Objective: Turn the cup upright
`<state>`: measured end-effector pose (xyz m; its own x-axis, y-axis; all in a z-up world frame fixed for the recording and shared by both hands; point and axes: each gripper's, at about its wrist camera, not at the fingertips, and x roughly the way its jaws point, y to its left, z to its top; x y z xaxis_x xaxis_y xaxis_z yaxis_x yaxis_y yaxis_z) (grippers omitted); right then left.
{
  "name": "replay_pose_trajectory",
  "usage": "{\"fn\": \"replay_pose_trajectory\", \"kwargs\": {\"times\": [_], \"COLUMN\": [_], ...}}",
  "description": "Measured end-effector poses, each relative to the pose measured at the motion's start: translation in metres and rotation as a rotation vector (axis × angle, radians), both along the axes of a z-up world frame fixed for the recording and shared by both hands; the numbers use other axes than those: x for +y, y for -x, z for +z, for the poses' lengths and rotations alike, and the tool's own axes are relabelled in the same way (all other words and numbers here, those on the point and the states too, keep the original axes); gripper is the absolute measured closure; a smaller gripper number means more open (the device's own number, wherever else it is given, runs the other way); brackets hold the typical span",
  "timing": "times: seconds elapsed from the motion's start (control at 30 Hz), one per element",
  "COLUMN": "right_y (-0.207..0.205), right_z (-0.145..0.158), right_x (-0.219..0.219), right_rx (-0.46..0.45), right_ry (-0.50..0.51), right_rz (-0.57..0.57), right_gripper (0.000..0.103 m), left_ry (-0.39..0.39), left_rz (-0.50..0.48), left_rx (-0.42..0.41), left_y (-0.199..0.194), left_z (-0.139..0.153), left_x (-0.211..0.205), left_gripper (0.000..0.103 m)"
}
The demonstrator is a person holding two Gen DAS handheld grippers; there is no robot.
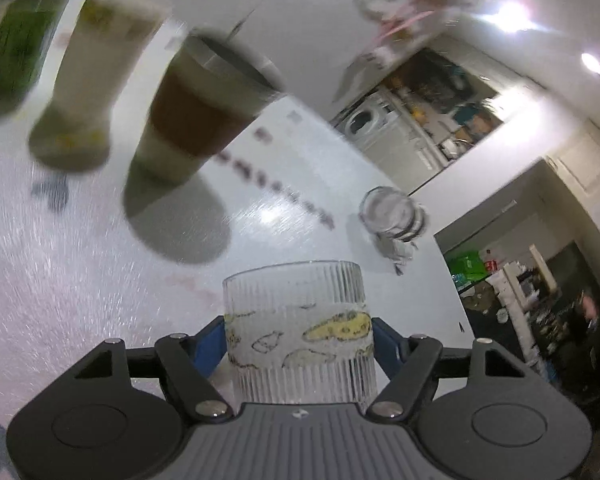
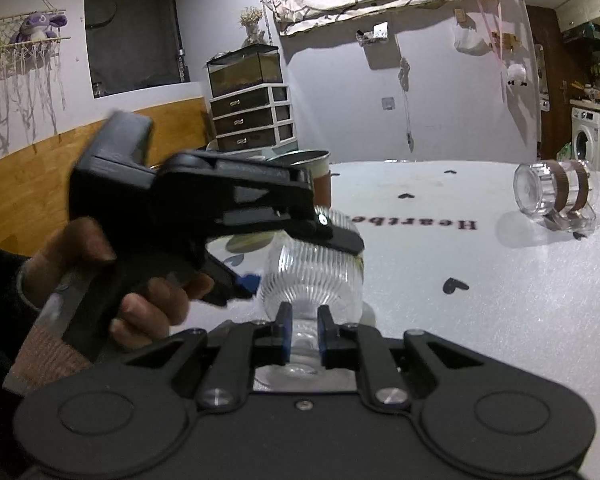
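Observation:
A ribbed clear glass cup point(image 1: 298, 332) with yellow drawings sits between my left gripper's point(image 1: 298, 340) blue-padded fingers, which are shut on its sides. In the right wrist view the same cup point(image 2: 312, 276) is tilted on its side just above the white table point(image 2: 480, 300), held by the left gripper point(image 2: 300, 256) from the left. My right gripper point(image 2: 302, 336) is narrowly parted, right in front of the cup's end; I cannot tell whether it touches it.
A second clear glass with brown bands point(image 2: 554, 194) lies on its side at the far right; it also shows in the left wrist view point(image 1: 392, 212). Tall cups point(image 1: 204, 108) stand at the table's back left.

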<state>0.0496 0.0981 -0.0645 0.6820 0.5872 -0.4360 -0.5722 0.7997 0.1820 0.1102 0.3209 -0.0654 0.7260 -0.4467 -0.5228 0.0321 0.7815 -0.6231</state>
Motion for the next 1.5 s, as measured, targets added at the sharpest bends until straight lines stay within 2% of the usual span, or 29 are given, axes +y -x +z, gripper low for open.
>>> {"fn": "replay_pose_trajectory", "kwargs": {"times": [0.17, 0.27, 0.4, 0.5, 0.7, 0.93, 1.03, 1.1, 1.23, 1.37, 1.5], "right_y": [0.001, 0.0, -0.001, 0.001, 0.002, 0.004, 0.006, 0.007, 0.009, 0.011, 0.011], "right_z": [-0.004, -0.01, -0.016, -0.02, -0.026, -0.028, -0.027, -0.026, -0.024, -0.021, -0.02], "right_x": [0.002, 0.006, 0.01, 0.01, 0.005, 0.0, -0.003, -0.005, -0.009, -0.01, -0.011], "right_rx": [0.012, 0.024, 0.054, 0.055, 0.085, 0.091, 0.084, 0.077, 0.059, 0.043, 0.035], "right_ry": [0.002, 0.017, 0.012, 0.008, -0.014, -0.026, -0.022, -0.02, -0.027, -0.03, -0.027], "right_rz": [0.008, -0.001, 0.015, 0.012, 0.003, -0.007, -0.023, -0.034, -0.045, -0.049, -0.054], "right_gripper": [0.088, 0.087, 0.087, 0.087, 0.087, 0.087, 0.078, 0.077, 0.076, 0.075, 0.074], "left_ry": [-0.194, -0.347, -0.488, -0.552, -0.583, -0.567, -0.551, -0.541, -0.575, -0.574, -0.61], "left_rz": [-0.005, -0.018, -0.039, -0.047, -0.043, -0.039, -0.038, -0.026, 0.053, 0.144, 0.252], "left_rx": [-0.175, -0.268, -0.341, -0.383, -0.451, -0.45, -0.449, -0.438, -0.409, -0.39, -0.37], "left_y": [0.036, 0.057, 0.078, 0.088, 0.095, 0.092, 0.091, 0.089, 0.081, 0.068, 0.052], "left_z": [0.028, 0.037, 0.036, 0.032, 0.026, 0.027, 0.028, 0.03, 0.034, 0.04, 0.045], "left_x": [-0.018, -0.034, -0.053, -0.065, -0.081, -0.079, -0.075, -0.069, -0.056, -0.029, -0.003], "left_gripper": [0.029, 0.029, 0.029, 0.029, 0.029, 0.029, 0.029, 0.029, 0.03, 0.03, 0.03]}}
